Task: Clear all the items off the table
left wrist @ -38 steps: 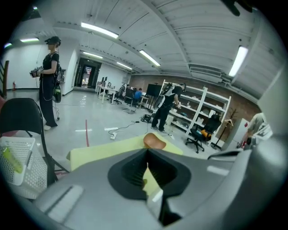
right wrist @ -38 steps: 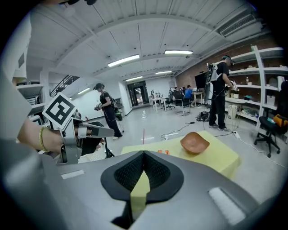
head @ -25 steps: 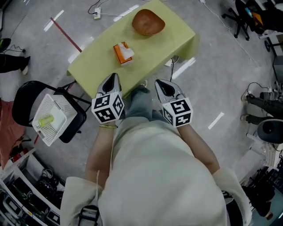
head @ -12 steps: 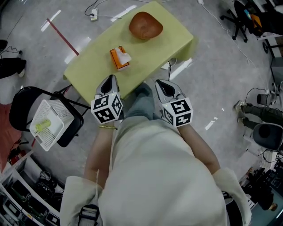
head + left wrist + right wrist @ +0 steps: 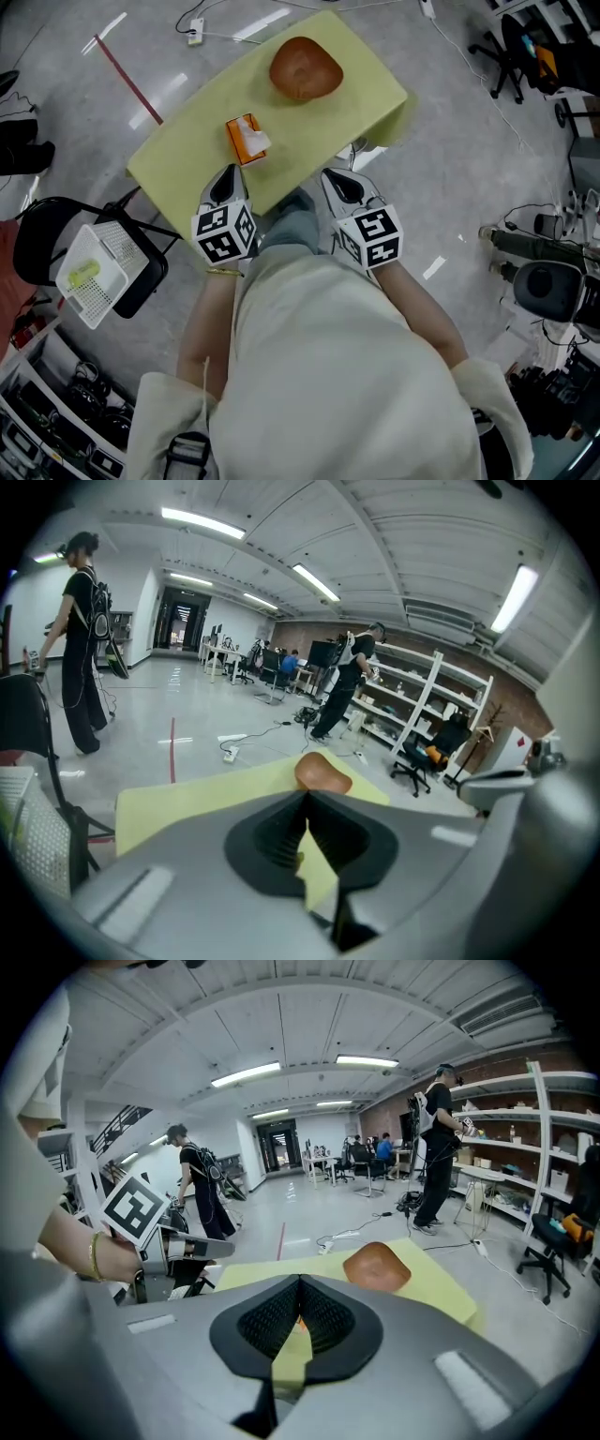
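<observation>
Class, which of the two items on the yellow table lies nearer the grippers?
The orange tissue box, just ahead of the left gripper; the brown bowl sits farther back.

Strip lights (image 5: 202, 522) shine above grey floor (image 5: 469, 159) and white shelving (image 5: 422, 700).

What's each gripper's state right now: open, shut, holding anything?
Left gripper: closed, nothing between the jaws.
Right gripper: closed, nothing between the jaws.

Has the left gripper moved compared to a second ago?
Yes, the left gripper has moved closer to the orange box on the table.
</observation>
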A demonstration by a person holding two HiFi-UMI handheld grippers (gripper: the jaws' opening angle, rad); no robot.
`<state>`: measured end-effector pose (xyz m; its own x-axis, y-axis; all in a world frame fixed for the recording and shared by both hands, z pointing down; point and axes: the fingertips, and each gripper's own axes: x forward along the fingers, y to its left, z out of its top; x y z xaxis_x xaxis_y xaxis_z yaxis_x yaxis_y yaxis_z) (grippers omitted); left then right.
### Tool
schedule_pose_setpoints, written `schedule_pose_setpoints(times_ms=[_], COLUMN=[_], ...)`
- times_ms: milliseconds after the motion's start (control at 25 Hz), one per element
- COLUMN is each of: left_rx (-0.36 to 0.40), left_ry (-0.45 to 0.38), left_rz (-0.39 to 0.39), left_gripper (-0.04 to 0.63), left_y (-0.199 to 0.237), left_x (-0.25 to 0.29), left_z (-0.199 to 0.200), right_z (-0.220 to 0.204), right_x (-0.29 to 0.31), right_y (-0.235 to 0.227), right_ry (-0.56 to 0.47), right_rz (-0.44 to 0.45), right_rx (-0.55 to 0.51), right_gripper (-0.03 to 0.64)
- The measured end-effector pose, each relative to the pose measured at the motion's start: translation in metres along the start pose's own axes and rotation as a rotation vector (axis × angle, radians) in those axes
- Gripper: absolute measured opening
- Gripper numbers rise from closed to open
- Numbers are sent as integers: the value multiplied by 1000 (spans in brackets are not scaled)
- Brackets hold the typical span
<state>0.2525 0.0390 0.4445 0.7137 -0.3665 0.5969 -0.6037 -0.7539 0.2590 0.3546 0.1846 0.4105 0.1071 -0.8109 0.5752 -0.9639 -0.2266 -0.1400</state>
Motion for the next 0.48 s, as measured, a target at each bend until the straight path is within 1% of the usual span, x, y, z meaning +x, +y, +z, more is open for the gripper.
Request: schedule_pose_setpoints(times_ms=[280,480], left_rx=[-17,-41], left_ry=[35,84], left_rz=[50,88], left_gripper=[11,11], left_y=[15,25], left_x=[31,53], left_z=[6,-3], right_z=[30,43], right_x=[41,68], right_y=[-22,-33], right_ry=[30,59], right_rz=[60,116], right_rx=[-45,-69], right_gripper=[-5,-6])
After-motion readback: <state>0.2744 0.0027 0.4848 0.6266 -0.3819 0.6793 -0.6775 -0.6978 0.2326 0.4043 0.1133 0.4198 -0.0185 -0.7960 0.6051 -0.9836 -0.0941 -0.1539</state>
